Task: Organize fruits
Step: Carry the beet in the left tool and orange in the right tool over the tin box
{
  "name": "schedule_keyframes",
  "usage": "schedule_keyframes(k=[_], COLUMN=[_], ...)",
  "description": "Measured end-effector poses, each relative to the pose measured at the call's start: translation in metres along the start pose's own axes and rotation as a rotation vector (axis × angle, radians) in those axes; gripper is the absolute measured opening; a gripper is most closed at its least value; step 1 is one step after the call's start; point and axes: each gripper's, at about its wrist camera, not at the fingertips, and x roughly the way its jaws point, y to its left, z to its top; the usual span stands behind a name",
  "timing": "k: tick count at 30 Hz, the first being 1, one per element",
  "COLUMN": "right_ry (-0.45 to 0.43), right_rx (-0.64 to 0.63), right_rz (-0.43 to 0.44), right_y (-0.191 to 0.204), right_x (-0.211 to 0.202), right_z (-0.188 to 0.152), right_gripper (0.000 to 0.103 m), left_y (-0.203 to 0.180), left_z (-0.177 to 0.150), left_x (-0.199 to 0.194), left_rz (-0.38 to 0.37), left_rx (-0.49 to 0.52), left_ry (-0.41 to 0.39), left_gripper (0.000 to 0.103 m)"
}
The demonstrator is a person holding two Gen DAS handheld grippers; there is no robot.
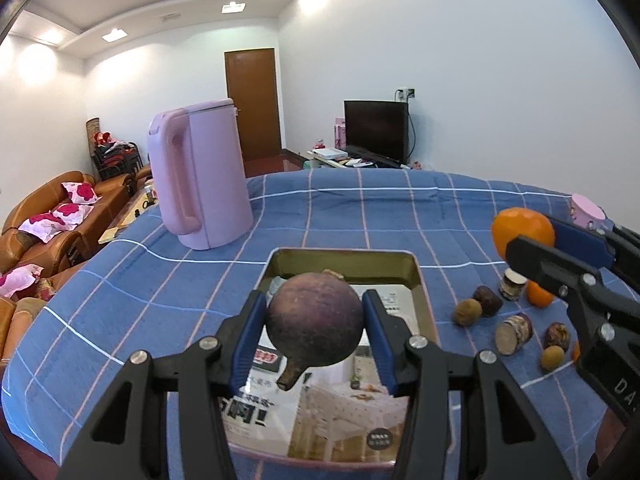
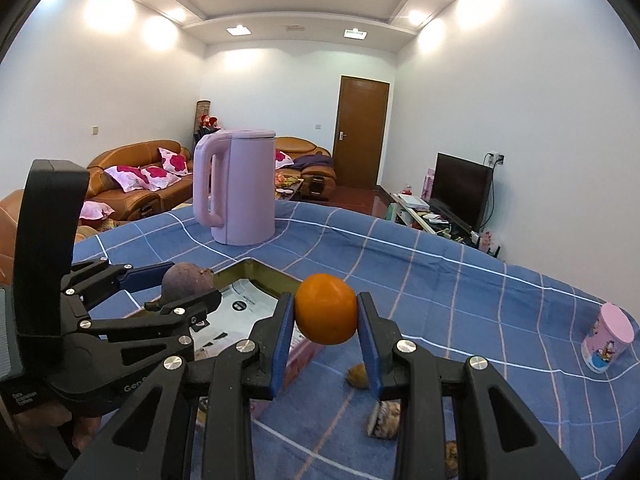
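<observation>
My left gripper [image 1: 316, 322] is shut on a dark purple mangosteen [image 1: 314, 320] and holds it above a metal tray [image 1: 416, 276] lined with a printed sheet. My right gripper [image 2: 326, 316] is shut on an orange [image 2: 326, 308], held above the blue checked cloth beside the tray [image 2: 256, 270]. In the left wrist view the right gripper [image 1: 532, 240] with the orange [image 1: 520, 232] shows at the right. In the right wrist view the left gripper [image 2: 180, 284] with the mangosteen [image 2: 186, 280] shows at the left. Loose fruits lie right of the tray: a second orange [image 1: 538, 296], longans [image 1: 466, 312], dark pieces [image 1: 514, 332].
A tall pink kettle [image 1: 200, 176] stands on the cloth behind the tray; it also shows in the right wrist view [image 2: 240, 192]. A pink cup [image 2: 608, 336] stands far right. The table edge falls away to sofas on the left and a TV stand behind.
</observation>
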Motion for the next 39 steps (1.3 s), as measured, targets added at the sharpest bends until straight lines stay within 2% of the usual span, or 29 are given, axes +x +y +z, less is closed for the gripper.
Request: schedule_keyframes(k=[17,27,39], right_ry=[0.04,0.138,0.202], right_rx=[0.037,0.057,0.056], right_rz=[0.036,0.099,0.125], right_y=[0.007,0.015,0.019], right_x=[0.038,0.069,0.085], right_z=[-0.002,-0.013,-0.021], right_gripper=[0.033,0.033,0.033], left_y=[0.013,0.021,0.017], left_z=[0.006,0.003,-0.002], left_x=[0.027,0.044,0.054], left_rz=[0.016,0.016,0.015], left_rx=[0.012,0.007,0.026], left_ry=[0.045,0.104,0.142], left_gripper=[0.052,0.051,0.052])
